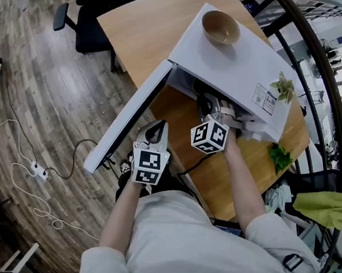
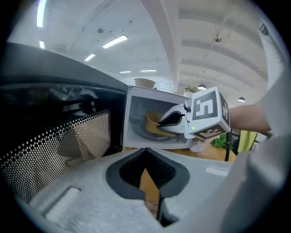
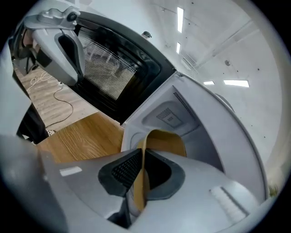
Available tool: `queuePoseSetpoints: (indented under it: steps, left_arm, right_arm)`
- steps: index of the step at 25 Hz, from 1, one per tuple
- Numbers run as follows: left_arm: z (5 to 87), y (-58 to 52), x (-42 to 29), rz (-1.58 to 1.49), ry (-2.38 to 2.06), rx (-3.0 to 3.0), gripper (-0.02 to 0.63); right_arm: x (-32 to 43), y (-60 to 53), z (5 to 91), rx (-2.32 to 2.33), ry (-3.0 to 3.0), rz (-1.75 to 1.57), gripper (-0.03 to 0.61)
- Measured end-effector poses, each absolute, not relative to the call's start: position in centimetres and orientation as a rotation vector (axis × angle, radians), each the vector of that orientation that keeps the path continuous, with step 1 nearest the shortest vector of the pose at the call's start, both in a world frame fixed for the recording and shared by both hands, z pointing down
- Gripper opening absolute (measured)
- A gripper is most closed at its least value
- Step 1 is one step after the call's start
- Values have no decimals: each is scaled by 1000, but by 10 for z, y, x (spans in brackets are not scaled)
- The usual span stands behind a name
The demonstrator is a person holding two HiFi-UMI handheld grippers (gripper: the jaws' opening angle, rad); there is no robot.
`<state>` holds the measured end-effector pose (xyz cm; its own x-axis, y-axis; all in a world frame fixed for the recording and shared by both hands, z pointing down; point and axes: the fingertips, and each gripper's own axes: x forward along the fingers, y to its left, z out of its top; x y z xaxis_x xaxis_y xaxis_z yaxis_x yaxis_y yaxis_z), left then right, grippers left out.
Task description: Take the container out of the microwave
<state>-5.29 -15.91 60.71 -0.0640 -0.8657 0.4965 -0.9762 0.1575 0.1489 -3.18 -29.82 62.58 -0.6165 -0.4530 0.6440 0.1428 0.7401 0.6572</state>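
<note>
While the right gripper (image 3: 142, 154) pinches the wall of the tan bowl (image 3: 170, 139) between its jaws, the bowl bulges toward one o'clock inside the microwave (image 3: 169, 116). The left gripper (image 2: 146, 157) has its jaws closed on nothing.

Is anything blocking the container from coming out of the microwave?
Nothing visible does. The door is swung wide open, and the right gripper is shut on the rim of the container. The left gripper sits over by the door, out of the path.

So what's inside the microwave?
A tan container, its rim pinched by the right tool. The tool covers part of it, so whether anything is in it can't be seen.
</note>
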Motion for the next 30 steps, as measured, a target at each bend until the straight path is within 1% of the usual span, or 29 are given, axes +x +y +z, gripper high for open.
queuePoseSetpoints:
  steps: [30]
  left_arm:
    - [590,-154,-52,271,-1952,1812,3]
  right_arm:
    - [-23,-243,600,298,-2277,-633,37]
